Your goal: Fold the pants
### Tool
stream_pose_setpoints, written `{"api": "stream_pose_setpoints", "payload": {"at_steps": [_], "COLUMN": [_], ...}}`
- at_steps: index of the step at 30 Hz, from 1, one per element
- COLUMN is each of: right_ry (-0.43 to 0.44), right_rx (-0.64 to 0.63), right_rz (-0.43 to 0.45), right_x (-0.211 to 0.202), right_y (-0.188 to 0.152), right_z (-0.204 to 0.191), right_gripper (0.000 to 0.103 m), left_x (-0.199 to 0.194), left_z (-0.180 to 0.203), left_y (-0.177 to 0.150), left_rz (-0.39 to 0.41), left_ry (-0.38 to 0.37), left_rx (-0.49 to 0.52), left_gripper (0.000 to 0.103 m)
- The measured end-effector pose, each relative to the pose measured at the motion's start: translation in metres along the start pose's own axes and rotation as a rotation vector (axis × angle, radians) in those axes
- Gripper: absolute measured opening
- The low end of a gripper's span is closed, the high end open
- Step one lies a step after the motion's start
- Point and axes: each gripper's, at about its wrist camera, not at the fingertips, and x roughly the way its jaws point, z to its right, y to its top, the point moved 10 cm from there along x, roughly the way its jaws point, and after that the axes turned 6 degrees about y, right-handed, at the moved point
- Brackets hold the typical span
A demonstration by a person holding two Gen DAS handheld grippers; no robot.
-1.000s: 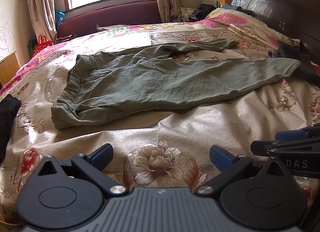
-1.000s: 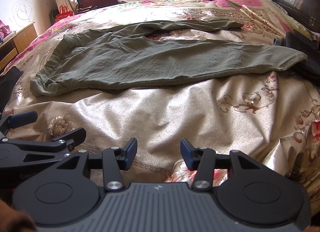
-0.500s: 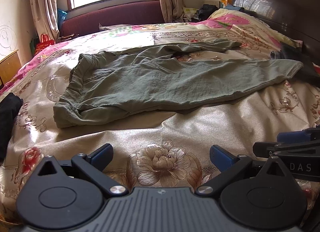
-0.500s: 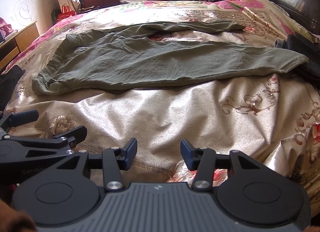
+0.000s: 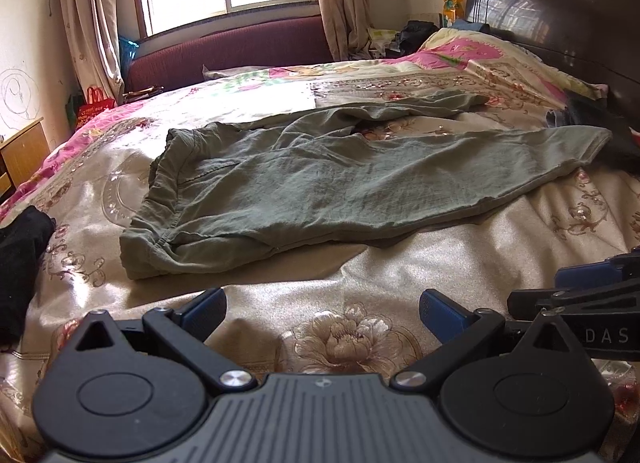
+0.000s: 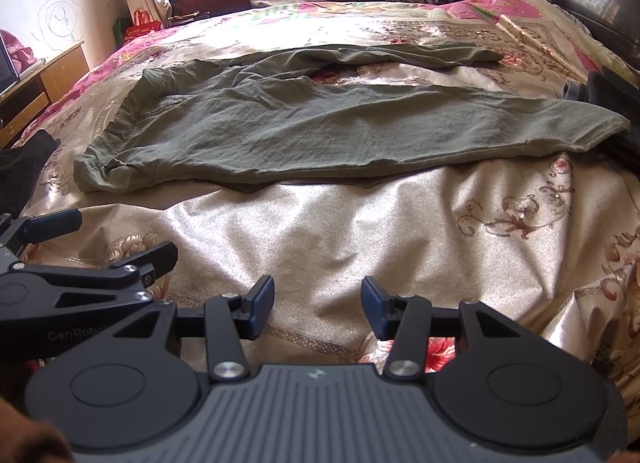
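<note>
Olive green pants lie spread across the floral bedspread, waistband to the left, both legs running right; the far leg is partly rumpled. My left gripper hovers open over the bedspread, short of the pants' near edge, nothing between its blue pads. My right gripper is also open and empty, lower down the bed, well short of the pants. Each gripper shows in the other's view: the right gripper at the right edge, the left gripper at the left edge.
A black garment lies at the bed's left edge. Dark clothes sit by the pants' cuffs at the right. A dark headboard stands right, a maroon sofa and window behind, a wooden nightstand at the left.
Both cameras have tilted up and drawn slightly closer to the pants. Both grippers stay open and the pants have not moved.
</note>
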Motion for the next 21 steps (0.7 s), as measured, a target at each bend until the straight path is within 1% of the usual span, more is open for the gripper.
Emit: {"api": "stream_pose_setpoints", "payload": {"at_steps": [3,8,10,14,15,19,21], "right_ry": [0.009,0.056,0.064,0.1,0.111,0.176,0.201], "right_rx": [-0.051,-0.1,-0.149,-0.289,-0.313,-0.385,-0.436], "right_rz": [0.022,0.049,0.052,0.057,0.05,0.005,0.004], "right_x": [0.006,0.027,0.038,0.061,0.068,0.095,0.102], "right_y": [0.013,0.041,0.051,0.064,0.066,0.071,0.072], "right_z": [-0.008,-0.023,-0.029,-0.051,-0.056,-0.079,-0.092], "right_gripper": [0.049,0.049,0.049,0.049,0.049,0.049,0.049], "left_x": [0.006,0.028,0.041,0.064,0.069,0.086,0.095], "left_z": [-0.017,-0.068,-0.089,-0.122,-0.128,-0.133,-0.131], "left_y": [0.007,0.017,0.02,0.023,0.023,0.025,0.024], "left_rz": [0.014,0.003,-0.011,-0.031,-0.039,-0.06,-0.068], "left_ry": [0.047,0.152,0.19,0.249,0.25,0.203,0.185], "left_rx": [-0.006,-0.063,-0.078,-0.097,-0.097,-0.067,-0.037], "left_gripper": [0.103,0.103,0.103,0.103,0.103,0.101,0.093]}}
